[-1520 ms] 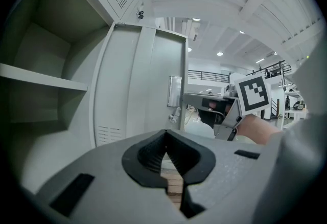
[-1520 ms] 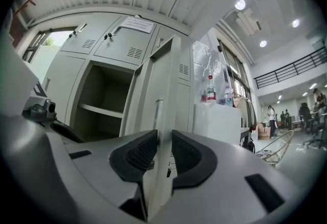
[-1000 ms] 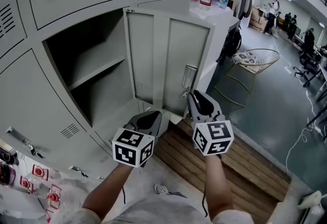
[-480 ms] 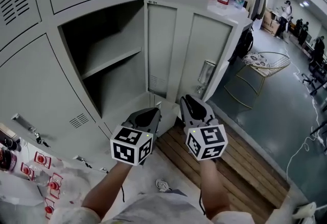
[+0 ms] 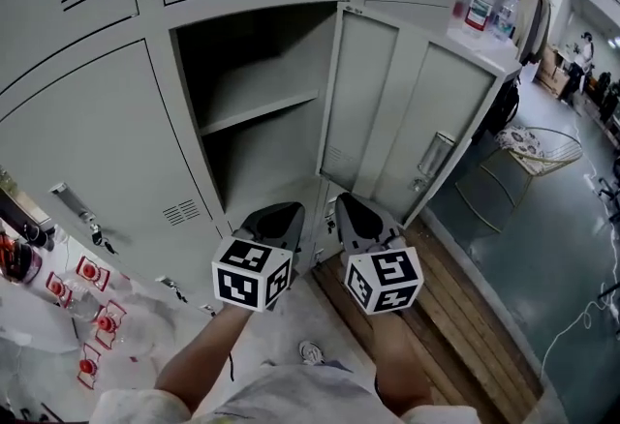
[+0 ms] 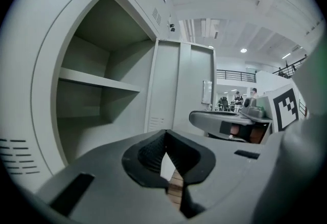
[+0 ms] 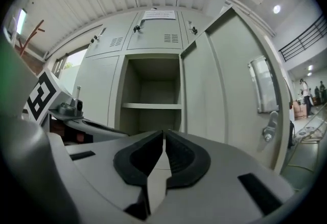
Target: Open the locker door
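Observation:
The grey locker door (image 5: 407, 112) stands swung wide to the right, with its latch handle (image 5: 431, 159) on the inner face. The open compartment (image 5: 262, 122) is bare, with one shelf (image 5: 254, 112) across it. My left gripper (image 5: 281, 211) hovers low in front of the opening, shut and empty. Beside it, my right gripper (image 5: 347, 203) is off the door, its jaws closing to a thin slit with nothing between them. The right gripper view shows the door (image 7: 219, 80) at right and the handle (image 7: 268, 128) away from the gripper (image 7: 164, 133). In the left gripper view the gripper (image 6: 166, 133) faces the door (image 6: 181, 85).
Closed lockers surround the open one, and a key (image 5: 77, 209) hangs in the lower left door. Bottles (image 5: 477, 1) stand on top of a cabinet behind the door. A wooden platform (image 5: 465, 316) lies underfoot, with a wire chair (image 5: 542, 146) at far right.
Both grippers have drawn back from the door. The right one came off the handle area and moved left toward the opening, and its jaws have narrowed.

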